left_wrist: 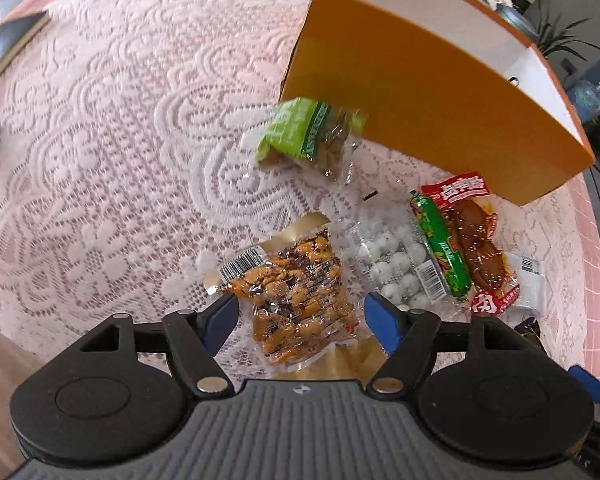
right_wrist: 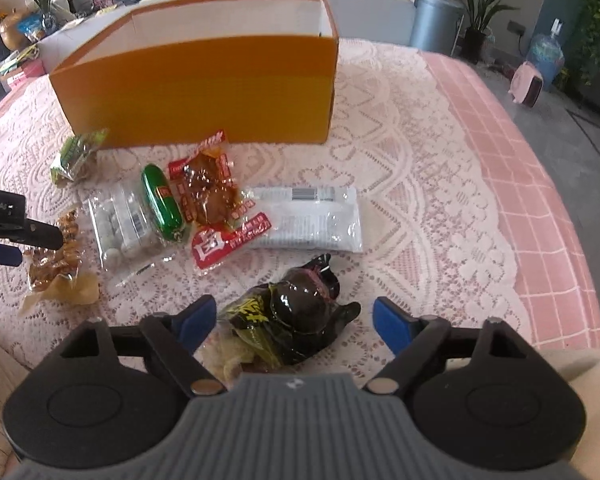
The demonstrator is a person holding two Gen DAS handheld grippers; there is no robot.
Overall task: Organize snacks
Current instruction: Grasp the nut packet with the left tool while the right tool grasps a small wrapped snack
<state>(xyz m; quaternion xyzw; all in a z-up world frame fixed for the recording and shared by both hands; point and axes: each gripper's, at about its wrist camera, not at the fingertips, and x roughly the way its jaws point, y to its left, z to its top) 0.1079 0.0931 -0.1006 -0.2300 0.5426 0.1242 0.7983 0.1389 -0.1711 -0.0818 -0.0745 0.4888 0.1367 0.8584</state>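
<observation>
Snacks lie scattered on the lace-covered worktop [right_wrist: 420,152] in front of an orange box [right_wrist: 204,80], whose white interior looks empty as far as the right wrist view shows, though its floor is hidden. By that reading the sorting has barely begun: nothing visible is packed, and every packet remains outside. The left tool [left_wrist: 300,312] hangs spread over a clear pack of orange-brown pieces [left_wrist: 296,292], its blue pads on either side of the pack and not pressing it. The right tool [right_wrist: 290,320] is likewise spread, straddling a dark glossy packet [right_wrist: 300,320] near the front edge, with no contact I can confirm. Between those two lie a clear bag of white balls [right_wrist: 120,224], a green sausage [right_wrist: 162,200], a red pack of brown meat [right_wrist: 212,196] and a white flat pouch [right_wrist: 312,220], clustered and partly overlapping. A green-labelled packet [right_wrist: 78,152] sits nearest the box, just beside its front wall. All seven items are left to move.
</observation>
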